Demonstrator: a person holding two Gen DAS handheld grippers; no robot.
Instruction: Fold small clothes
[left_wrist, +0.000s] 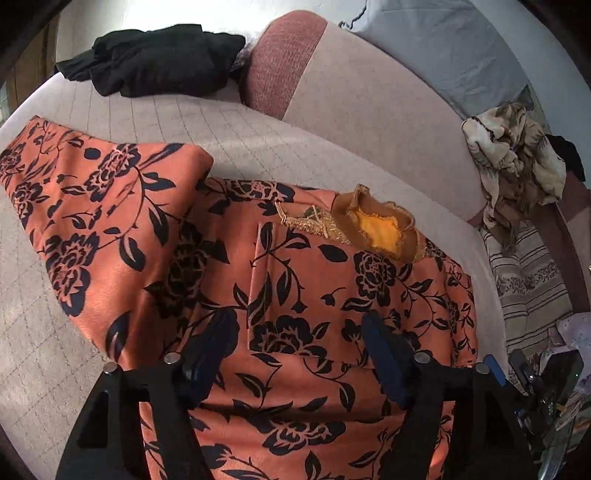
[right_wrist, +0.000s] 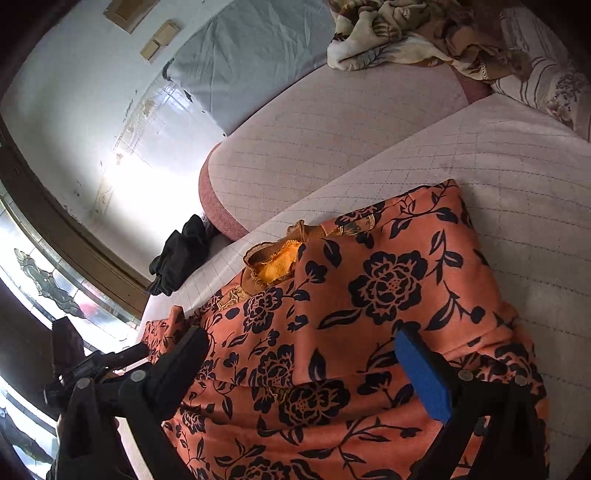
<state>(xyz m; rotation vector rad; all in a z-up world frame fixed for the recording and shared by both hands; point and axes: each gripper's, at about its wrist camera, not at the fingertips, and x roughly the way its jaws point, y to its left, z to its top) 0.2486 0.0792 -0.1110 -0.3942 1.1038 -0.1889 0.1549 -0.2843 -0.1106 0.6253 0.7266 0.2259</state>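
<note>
An orange garment with a black flower print (left_wrist: 295, 280) lies on the quilted pale bed (left_wrist: 110, 114). Its brown neckline with yellow lining (left_wrist: 380, 225) faces the cushions. One sleeve (left_wrist: 92, 206) spreads out to the left. My left gripper (left_wrist: 295, 332) is open just above the garment's middle, holding nothing. In the right wrist view the same garment (right_wrist: 369, 314) has its right side folded over the body. My right gripper (right_wrist: 299, 354) is open above it, empty. The neckline (right_wrist: 273, 262) shows beyond it.
A black pile of clothes (left_wrist: 155, 55) lies at the bed's far left. Pink bolster cushions (left_wrist: 351, 96) line the far edge. A crumpled beige floral blanket (left_wrist: 517, 166) and striped pillow (left_wrist: 528, 280) sit at the right. A window (right_wrist: 55, 280) is to the left.
</note>
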